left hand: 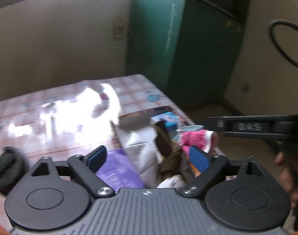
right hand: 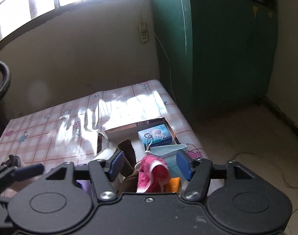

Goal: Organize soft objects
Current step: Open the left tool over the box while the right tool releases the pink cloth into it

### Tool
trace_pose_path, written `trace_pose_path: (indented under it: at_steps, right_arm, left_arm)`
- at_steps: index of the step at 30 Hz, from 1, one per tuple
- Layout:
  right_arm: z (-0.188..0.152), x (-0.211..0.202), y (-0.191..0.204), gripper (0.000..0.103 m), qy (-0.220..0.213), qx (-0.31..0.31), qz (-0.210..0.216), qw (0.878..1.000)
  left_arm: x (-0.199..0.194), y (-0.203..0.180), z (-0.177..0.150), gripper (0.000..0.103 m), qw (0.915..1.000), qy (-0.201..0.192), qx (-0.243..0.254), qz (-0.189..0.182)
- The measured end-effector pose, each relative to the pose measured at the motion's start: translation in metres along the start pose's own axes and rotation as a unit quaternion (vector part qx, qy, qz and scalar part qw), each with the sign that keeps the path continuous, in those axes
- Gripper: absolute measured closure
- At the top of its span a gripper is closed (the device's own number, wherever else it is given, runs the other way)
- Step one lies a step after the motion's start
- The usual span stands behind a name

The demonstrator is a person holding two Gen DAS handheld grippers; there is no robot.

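A heap of soft things lies at the near right corner of the table. In the right wrist view, a pink cloth [right hand: 153,174] sits between the blue pads of my right gripper [right hand: 150,163], which is open and not touching it. Beside the cloth are a light blue face mask [right hand: 168,152], a brown cloth [right hand: 129,152] and an orange item [right hand: 174,184]. My left gripper [left hand: 149,158] is open wide over a white cloth [left hand: 141,156] and a purple pack [left hand: 117,170]. The pink cloth [left hand: 196,139] lies just past its right pad.
A shallow cardboard box [right hand: 129,130] holds a small blue packet [right hand: 155,135]. The table [right hand: 51,129] has a glossy pink checked cover and ends close on the right, above bare floor [right hand: 246,137]. A green cupboard [right hand: 217,49] stands behind. A dark bundle [left hand: 6,168] lies at the left.
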State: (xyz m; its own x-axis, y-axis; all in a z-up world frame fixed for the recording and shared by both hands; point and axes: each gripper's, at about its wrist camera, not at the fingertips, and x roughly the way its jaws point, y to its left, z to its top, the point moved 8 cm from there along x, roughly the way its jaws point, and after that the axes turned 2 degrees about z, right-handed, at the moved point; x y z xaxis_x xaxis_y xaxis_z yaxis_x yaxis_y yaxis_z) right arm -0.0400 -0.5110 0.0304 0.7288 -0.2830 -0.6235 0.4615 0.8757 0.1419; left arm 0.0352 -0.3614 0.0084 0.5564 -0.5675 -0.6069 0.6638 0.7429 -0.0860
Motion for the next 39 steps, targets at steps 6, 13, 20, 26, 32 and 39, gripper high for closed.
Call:
trace_pose_path:
  at_steps: [6,13,20,26,32,39]
  right_arm:
    - [-0.018,-0.029,0.008,0.025,0.011,-0.029,0.014,0.999]
    - [-0.045,-0.043,-0.004,0.025,0.055,-0.065,0.012,0.996]
    - [-0.065,-0.042,-0.014,0.025,0.115,-0.136,0.042,0.983]
    - [-0.081,-0.038,-0.029,0.025,0.14,-0.144,0.046,0.979]
    - [-0.09,-0.032,-0.035,0.024,0.149,-0.135,0.05,0.978]
    - [-0.092,-0.031,-0.032,0.024,0.151,-0.135,0.056,0.978]
  left_arm:
    - [-0.034,0.014,-0.015,0.0,0.9978,-0.008,-0.028,0.059]
    - [-0.033,0.004,-0.039,0.0,0.9949,0.031,-0.052,0.08]
    - [-0.028,-0.008,-0.065,0.0,0.9895,0.07,-0.084,0.094]
    - [-0.025,-0.016,-0.075,0.0,0.9887,0.082,-0.085,0.092]
    - [-0.022,-0.023,-0.08,0.0,0.9887,0.092,-0.076,0.09]
    - [-0.019,-0.026,-0.083,0.0,0.9896,0.101,-0.073,0.072]
